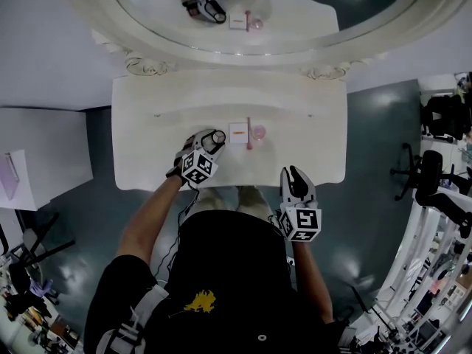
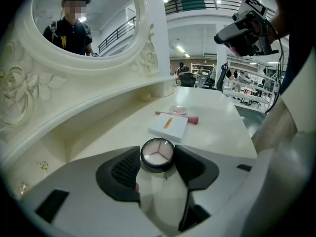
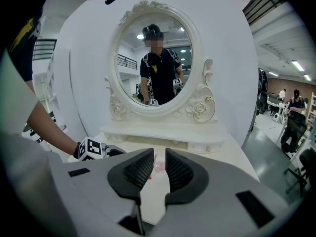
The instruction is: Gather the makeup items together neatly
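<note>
On the white vanity table (image 1: 310,124) my left gripper (image 1: 214,140) is shut on a small round compact (image 1: 218,136). In the left gripper view the compact (image 2: 157,153) sits on the tabletop with both jaw tips against its sides. Just right of it lie a flat white box (image 1: 237,133), a thin pink stick (image 1: 249,134) and a small round pink dish (image 1: 259,132); the box (image 2: 169,127) shows ahead of the jaws. My right gripper (image 1: 293,172) hovers at the table's front edge, its jaws almost together with nothing between them (image 3: 159,154).
A large oval mirror (image 1: 221,21) with a carved frame stands at the back of the table. A low shelf runs under it. A white cabinet (image 1: 37,153) is at the left and a black office chair (image 1: 428,175) at the right.
</note>
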